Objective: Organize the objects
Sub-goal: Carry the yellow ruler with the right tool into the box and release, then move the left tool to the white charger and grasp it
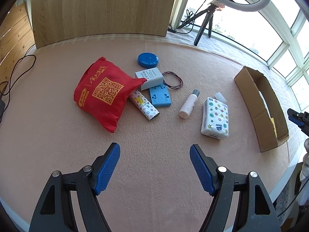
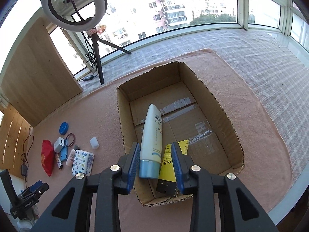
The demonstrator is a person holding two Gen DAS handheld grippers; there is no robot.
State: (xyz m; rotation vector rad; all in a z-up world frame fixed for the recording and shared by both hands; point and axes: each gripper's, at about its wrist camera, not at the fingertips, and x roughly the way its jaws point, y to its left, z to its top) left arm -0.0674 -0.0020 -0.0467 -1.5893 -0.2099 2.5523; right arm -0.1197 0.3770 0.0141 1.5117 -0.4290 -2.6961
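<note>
- My right claw (image 2: 156,164) hangs over the near end of the cardboard box (image 2: 123,123), jaws partly apart. A white sunscreen tube (image 2: 151,141) lies between them, inside the box beside a yellow packet (image 2: 167,166) — whether the pads actually touch it I cannot tell.
- My left claw (image 1: 154,166) is spread wide and holds nothing, above the pink worktop (image 1: 48,145).
- Ahead of it lie the red bag (image 1: 102,94), the tissue pack (image 1: 215,116) and a small white bottle (image 1: 188,105) — all outside the box.

A white sunscreen tube (image 2: 151,135) with a blue cap lies inside the open cardboard box (image 2: 224,114), beside a yellow ruler (image 2: 169,159).
</note>
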